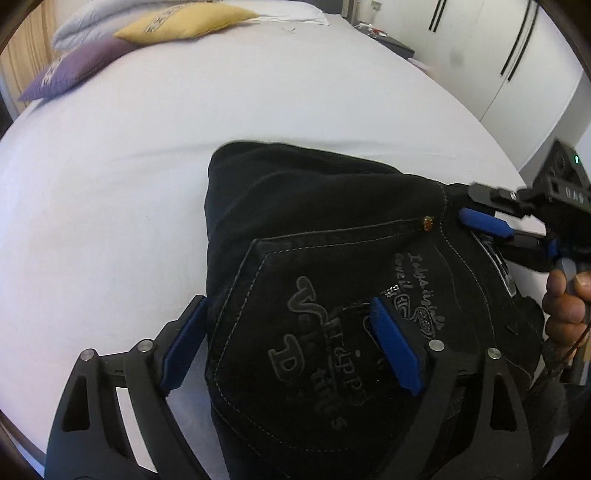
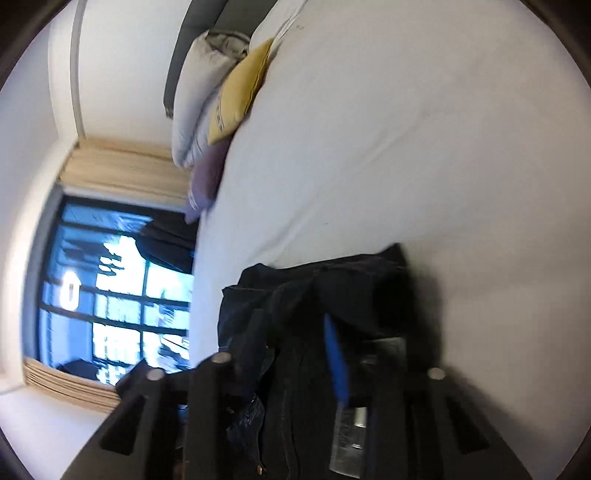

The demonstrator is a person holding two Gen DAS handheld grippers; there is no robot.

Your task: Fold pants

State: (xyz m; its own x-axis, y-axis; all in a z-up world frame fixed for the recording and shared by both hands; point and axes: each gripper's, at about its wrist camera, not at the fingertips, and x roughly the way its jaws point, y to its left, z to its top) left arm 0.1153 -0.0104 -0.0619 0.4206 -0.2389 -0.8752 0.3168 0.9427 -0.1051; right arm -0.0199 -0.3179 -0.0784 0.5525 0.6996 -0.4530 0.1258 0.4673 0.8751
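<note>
In the left wrist view we see the black pants (image 1: pixel 332 295) lying folded into a thick bundle on the white bed (image 1: pixel 129 184), close to its near edge, the back pocket with grey stitched lettering facing up. Our left tongs (image 1: pixel 291 350) hang over that pocket, released and spread wide: one blue pad is over the sheet just beside the bundle's left edge, the other over the pocket. The right tongs (image 1: pixel 487 221) reach in from the right at the waistband, a hand (image 1: pixel 565 306) gripping the handle; their blue pads lie narrow against the cloth there. A yellow cushion (image 1: pixel 184 22), a purple cushion (image 1: pixel 74 66) and a white pillow (image 1: pixel 92 26) rest at the far left corner of the bed.

In the right wrist view, blurred and tilted, the pants (image 2: pixel 332 295) fill the space at the right tongs (image 2: pixel 295 350). Dark fabric sits between the pads, but we cannot tell whether they pinch it. The window (image 2: pixel 110 295) shows beyond the bed (image 2: pixel 406 147).
</note>
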